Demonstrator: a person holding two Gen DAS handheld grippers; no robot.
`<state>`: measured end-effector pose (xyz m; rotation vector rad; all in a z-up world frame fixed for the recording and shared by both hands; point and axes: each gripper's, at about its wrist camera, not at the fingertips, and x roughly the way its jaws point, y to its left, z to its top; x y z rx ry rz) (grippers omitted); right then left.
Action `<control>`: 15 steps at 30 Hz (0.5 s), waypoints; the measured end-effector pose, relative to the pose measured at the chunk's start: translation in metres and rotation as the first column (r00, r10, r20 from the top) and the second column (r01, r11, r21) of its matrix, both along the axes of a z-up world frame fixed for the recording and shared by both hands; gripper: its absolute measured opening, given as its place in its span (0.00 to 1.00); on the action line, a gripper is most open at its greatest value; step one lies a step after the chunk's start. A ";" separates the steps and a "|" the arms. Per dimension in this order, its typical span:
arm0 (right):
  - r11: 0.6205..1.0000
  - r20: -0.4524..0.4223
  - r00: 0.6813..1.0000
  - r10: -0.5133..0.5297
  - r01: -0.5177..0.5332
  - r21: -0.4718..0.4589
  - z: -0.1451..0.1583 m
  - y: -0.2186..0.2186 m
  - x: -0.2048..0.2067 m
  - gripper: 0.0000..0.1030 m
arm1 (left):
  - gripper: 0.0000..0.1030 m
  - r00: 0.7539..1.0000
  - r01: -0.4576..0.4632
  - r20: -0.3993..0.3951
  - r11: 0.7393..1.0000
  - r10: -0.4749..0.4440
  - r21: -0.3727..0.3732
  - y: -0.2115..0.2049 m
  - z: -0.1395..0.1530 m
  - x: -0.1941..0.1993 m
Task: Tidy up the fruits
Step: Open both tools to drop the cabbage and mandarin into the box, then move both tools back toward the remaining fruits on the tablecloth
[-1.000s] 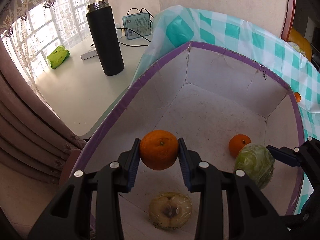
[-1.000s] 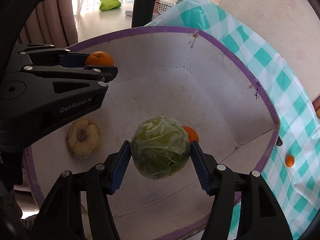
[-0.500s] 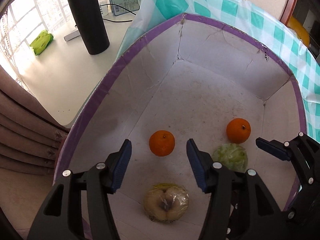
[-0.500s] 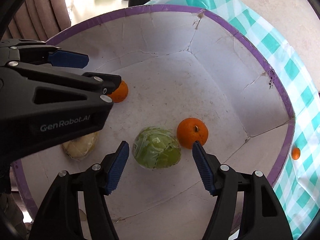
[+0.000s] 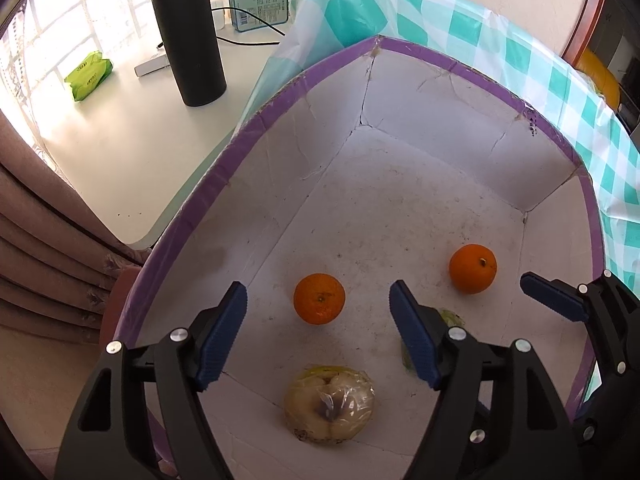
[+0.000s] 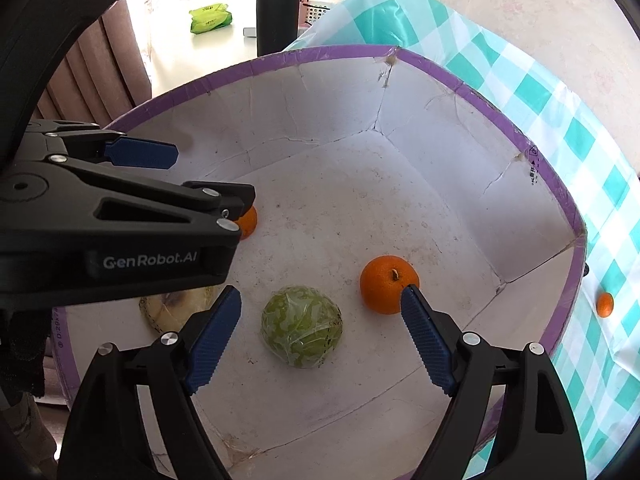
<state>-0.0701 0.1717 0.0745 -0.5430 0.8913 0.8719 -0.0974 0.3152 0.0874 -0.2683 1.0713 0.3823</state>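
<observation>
Left gripper (image 5: 318, 334) over the white cardboard box (image 5: 416, 184), pointing down into it; jaws released, have just been opening, nothing clamped. Blue pads (image 5: 224, 336) well apart from the fruit below. Nearest, by the box's near wall: plastic-wrapped pale apple (image 5: 329, 402), dark patch at its middle, resting on the box floor. Just beyond the apple, framed between the left jaws but lying free on the floor: orange (image 5: 319, 298), stem end up.

Right gripper (image 6: 322, 338) also over the box, jaws released, have just been opening, gripping nothing. Wrapped green cabbage (image 6: 302, 326) on the box floor between the right jaws, touched by neither pad. In the left wrist view only a sliver of cabbage visible behind the jaw. Second orange (image 6: 388, 284) just right of the cabbage on the floor, partly behind the right pad tip (image 6: 424, 330); contact there cannot be told. Both oranges well apart from each other.

Box rim edged in purple tape (image 5: 192, 208), walls creased and cracked. Past the box's far wall: teal-and-white checked cloth (image 5: 500, 44). Right of the box, outside it, small orange fruit (image 6: 605, 304) on the cloth. Left of the box: pale bench (image 5: 120, 140) carrying black flask (image 5: 186, 32), green packet (image 5: 88, 76), small blue-edged box with cable (image 5: 259, 0). Brown curtain (image 5: 44, 240) at the bench's near edge.
</observation>
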 end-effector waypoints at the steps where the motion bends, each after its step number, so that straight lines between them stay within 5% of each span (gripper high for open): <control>1: 0.999 0.008 1.000 0.006 -0.006 0.038 0.003 -0.003 -0.004 0.82 | 0.75 1.000 -0.014 0.025 1.000 0.014 0.011 0.000 0.003 -0.002; 7: 0.953 0.092 0.996 0.012 -0.039 0.300 0.035 -0.049 -0.015 0.84 | 0.90 0.972 -0.162 0.199 0.971 0.126 0.177 -0.014 0.033 -0.020; 11: 0.869 0.216 0.973 -0.087 -0.032 0.494 0.062 -0.104 -0.015 0.85 | 0.98 0.897 -0.258 0.418 0.940 0.147 0.223 -0.050 0.071 -0.038; 15: 0.794 0.209 0.948 -0.242 0.070 0.603 0.069 -0.164 0.004 0.85 | 0.98 0.817 -0.204 0.577 0.941 0.012 0.270 -0.109 0.105 -0.041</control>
